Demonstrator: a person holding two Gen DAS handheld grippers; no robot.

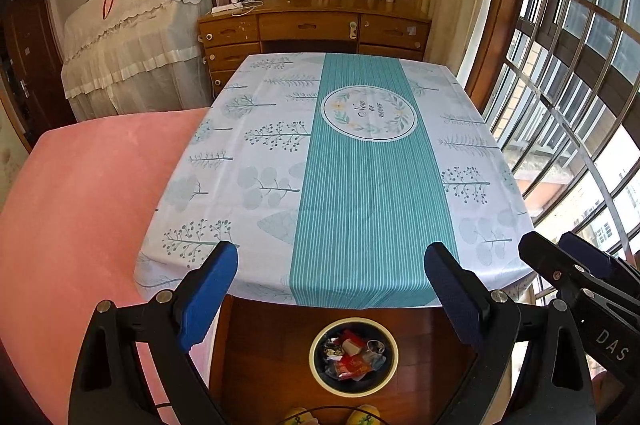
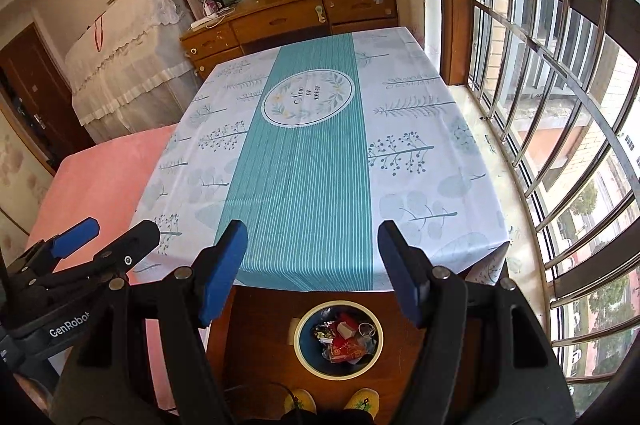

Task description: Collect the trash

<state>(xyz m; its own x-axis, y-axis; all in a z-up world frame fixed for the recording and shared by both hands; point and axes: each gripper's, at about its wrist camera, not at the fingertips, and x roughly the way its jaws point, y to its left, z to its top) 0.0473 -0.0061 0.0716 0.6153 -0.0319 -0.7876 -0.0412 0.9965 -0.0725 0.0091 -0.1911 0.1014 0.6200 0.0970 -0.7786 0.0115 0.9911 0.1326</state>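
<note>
A round dark bin [image 1: 353, 355] [image 2: 338, 339] with a pale rim stands on the wooden floor below the table's near edge. Inside it lie several crumpled wrappers [image 1: 352, 355] [image 2: 346, 341], red and silver. My left gripper [image 1: 332, 265] hangs open above the table's front edge, nothing between its blue pads [image 1: 208, 297]. The right gripper [image 2: 312, 245] is also open and empty, side by side with the left one. Each gripper shows in the other's view, the right gripper [image 1: 568, 257] at the right edge, the left gripper [image 2: 108, 237] at the left edge.
The table [image 1: 280, 153] [image 2: 416, 161] carries a white and teal leaf-print cloth. A pink bed [image 1: 80, 205] lies left of it, a barred window [image 2: 560, 105] to the right, a wooden desk [image 1: 312, 25] with shelves behind. A person's yellow shoes [image 2: 332, 401] show at the bottom.
</note>
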